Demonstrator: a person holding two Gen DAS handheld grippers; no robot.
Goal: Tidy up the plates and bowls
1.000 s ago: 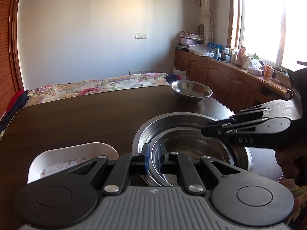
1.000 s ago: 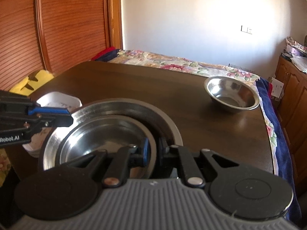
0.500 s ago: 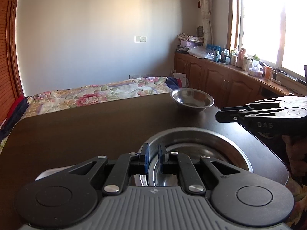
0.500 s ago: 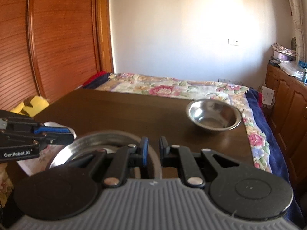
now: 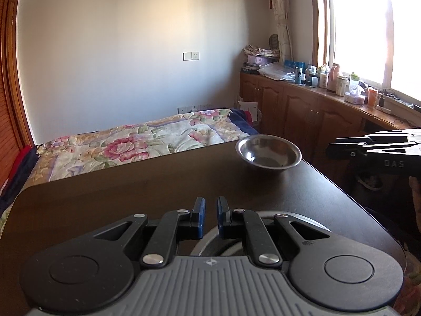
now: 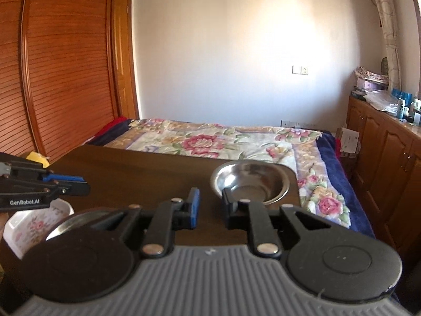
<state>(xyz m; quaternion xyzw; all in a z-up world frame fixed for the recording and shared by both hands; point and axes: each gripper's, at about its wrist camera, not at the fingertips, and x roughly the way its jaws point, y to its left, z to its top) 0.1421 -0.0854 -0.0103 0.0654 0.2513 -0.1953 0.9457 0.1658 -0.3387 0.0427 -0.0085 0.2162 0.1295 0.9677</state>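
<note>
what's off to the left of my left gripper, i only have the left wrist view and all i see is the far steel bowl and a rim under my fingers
Observer: A white floral dish sits on the table under the left gripper, beside the large steel bowl.
Operator: is the right gripper carrying anything
Observer: No. The right gripper has its jaws opening with nothing between them; the small steel bowl lies beyond it.
Operator: anything past the table on that side
Observer: A yellow object shows past the table's left edge, in front of a slatted wooden wardrobe.
</note>
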